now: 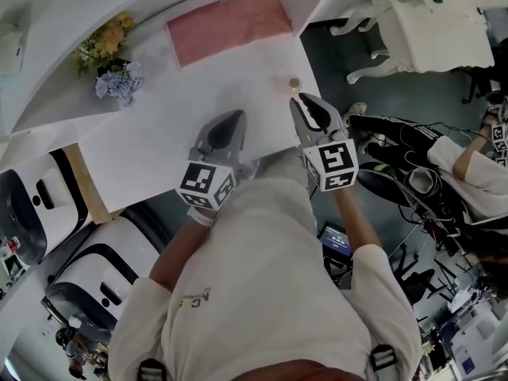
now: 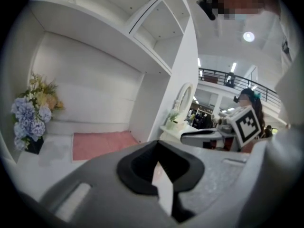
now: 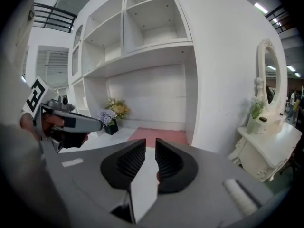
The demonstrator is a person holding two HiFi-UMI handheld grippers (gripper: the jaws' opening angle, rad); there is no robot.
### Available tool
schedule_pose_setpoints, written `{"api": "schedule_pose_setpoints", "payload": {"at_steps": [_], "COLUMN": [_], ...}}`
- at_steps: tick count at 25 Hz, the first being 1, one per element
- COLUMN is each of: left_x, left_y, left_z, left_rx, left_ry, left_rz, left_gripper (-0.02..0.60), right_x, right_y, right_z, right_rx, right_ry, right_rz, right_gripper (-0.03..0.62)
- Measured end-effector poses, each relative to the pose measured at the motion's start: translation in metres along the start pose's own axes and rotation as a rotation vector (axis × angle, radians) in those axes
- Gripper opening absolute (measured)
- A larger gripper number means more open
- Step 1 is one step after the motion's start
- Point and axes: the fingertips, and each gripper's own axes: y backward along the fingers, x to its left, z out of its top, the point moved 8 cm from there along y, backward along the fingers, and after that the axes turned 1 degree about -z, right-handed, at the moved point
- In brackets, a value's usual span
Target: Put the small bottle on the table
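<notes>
Seen from above, over a white shirt's shoulders: two hand-held grippers out over a white table set into a white shelving alcove. At the back of the table, a pink mat; off to the left, a bunch of yellow and blue flowers in a dark pot. Near the table's right edge and just short of the mat's front corner, the small bottle, upright, pale with a tan top. Just behind it, the right gripper, aimed straight at it, tips close to the bottle; cannot tell whether touching. In the right gripper view, ribbed black fingers drawn almost together, only a slim slit left between them, nothing clamped there. To the left and a little nearer the body, well apart from the bottle, the left gripper, angled toward the middle of the table. In the left gripper view, black fingers pressed fully together, empty. Off the table's right side, on the grey floor, a white dressing table with an oval mirror; farther right, another person in a white top.
</notes>
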Motion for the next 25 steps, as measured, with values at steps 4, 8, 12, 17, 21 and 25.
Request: {"api": "schedule_pose_setpoints", "payload": {"at_steps": [4, 8, 12, 17, 21, 25], "left_x": [-0.001, -0.004, -0.008, -0.010, -0.007, -0.007], "left_y": [0.012, 0.024, 0.040, 0.059, 0.066, 0.071], "left_z": [0.020, 0.039, 0.052, 0.062, 0.058, 0.057], "left_rx": [-0.053, -0.107, -0.149, -0.187, -0.185, -0.179], "left_ry": [-0.030, -0.066, -0.089, -0.113, -0.117, -0.125], "left_rz": [0.007, 0.009, -0.015, 0.001, 0.018, 0.019], "left_gripper": [0.002, 0.002, 0.002, 0.002, 0.002, 0.002], "right_x": [0.014, 0.023, 0.032, 0.042, 0.048, 0.052], "right_y": [0.019, 0.033, 0.048, 0.061, 0.064, 0.066], "right_z": [0.034, 0.055, 0.066, 0.067, 0.059, 0.055], "right_rx": [-0.042, -0.076, -0.113, -0.151, -0.159, -0.162], "right_ry": [0.025, 0.049, 0.040, 0.000, -0.024, -0.030], "right_rz": [0.030, 0.053, 0.040, 0.041, 0.024, 0.008], "right_gripper": [0.043, 0.041, 0.041, 0.041, 0.041, 0.041]}}
